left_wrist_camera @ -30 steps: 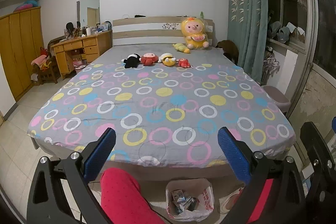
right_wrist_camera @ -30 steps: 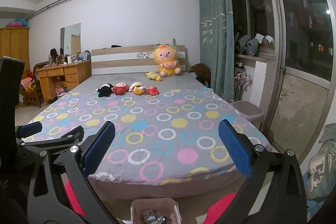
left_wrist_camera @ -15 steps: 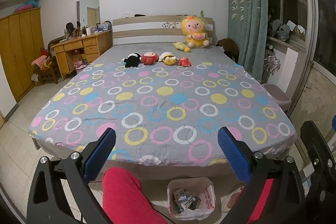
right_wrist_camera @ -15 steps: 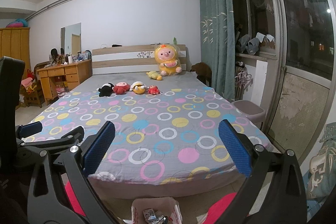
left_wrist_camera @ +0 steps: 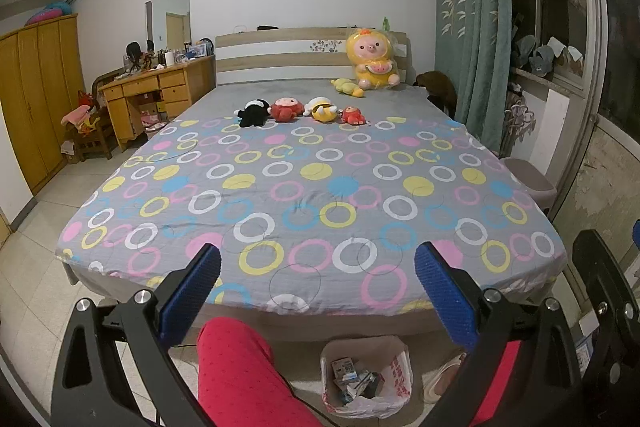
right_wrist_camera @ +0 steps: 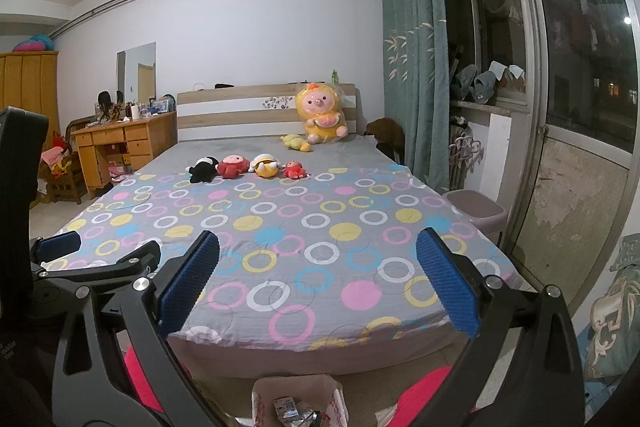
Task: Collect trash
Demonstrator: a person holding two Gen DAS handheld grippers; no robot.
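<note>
A white plastic bag (left_wrist_camera: pixel 366 375) with red print stands open on the floor at the foot of the bed, holding several bits of trash (left_wrist_camera: pixel 352 377). It also shows at the bottom of the right wrist view (right_wrist_camera: pixel 298 401). My left gripper (left_wrist_camera: pixel 318 291) is open and empty, held above the bag and facing the bed. My right gripper (right_wrist_camera: pixel 318 287) is open and empty too, beside the left one, whose frame shows at the left of the right wrist view (right_wrist_camera: pixel 96 267).
A large bed (left_wrist_camera: pixel 312 187) with a circle-patterned cover fills the view, with several plush toys (left_wrist_camera: pixel 300 111) near the headboard. A wooden desk (left_wrist_camera: pixel 160 95) and wardrobe (left_wrist_camera: pixel 36 107) stand left. A lidded bin (right_wrist_camera: pixel 476 215) and curtain (right_wrist_camera: pixel 416 67) stand right. Red-trousered legs (left_wrist_camera: pixel 240 375) are below.
Both grippers have stayed open and nearly still. The views have only drifted slightly.
</note>
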